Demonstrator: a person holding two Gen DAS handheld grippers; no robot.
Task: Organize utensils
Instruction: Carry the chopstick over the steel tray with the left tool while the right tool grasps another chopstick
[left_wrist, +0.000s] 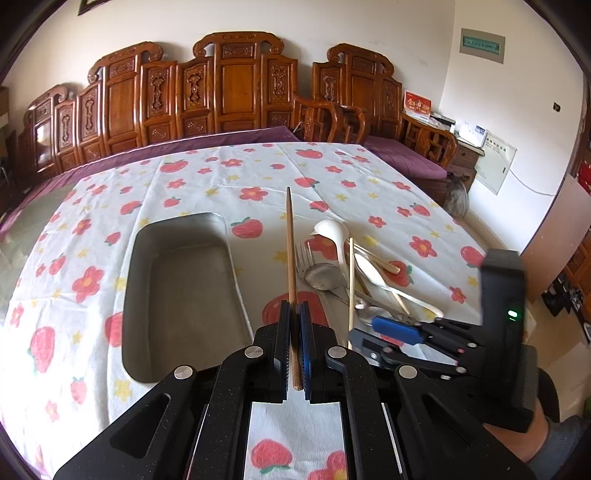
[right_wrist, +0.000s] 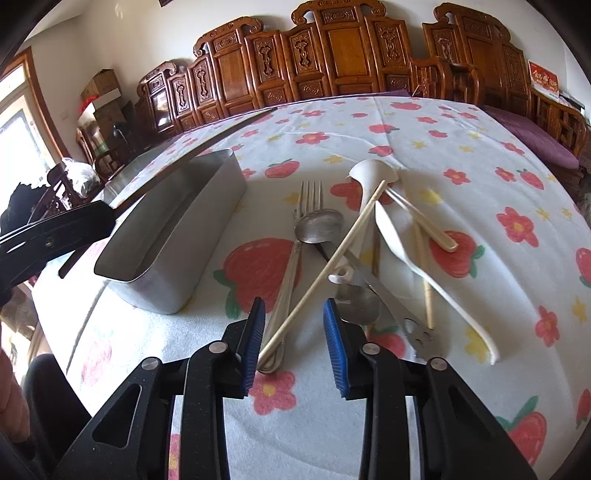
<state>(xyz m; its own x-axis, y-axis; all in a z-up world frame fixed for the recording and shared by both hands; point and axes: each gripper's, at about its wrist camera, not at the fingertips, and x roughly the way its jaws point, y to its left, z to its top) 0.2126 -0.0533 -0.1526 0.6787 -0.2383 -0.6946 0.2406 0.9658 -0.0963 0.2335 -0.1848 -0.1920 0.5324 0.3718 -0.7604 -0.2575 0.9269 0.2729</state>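
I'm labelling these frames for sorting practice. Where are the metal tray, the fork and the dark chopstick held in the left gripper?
metal tray (right_wrist: 207, 214), right wrist view, on its side wall.
fork (right_wrist: 311, 194), right wrist view, on its tines.
dark chopstick (left_wrist: 291, 251), left wrist view, on mid shaft.

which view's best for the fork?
Right wrist. The fork lies unobstructed on the tablecloth from tines to handle, beside the metal spoon, just ahead of the right tongs. The left wrist view shows only its tines; the held dark chopstick and the pile hide the rest.
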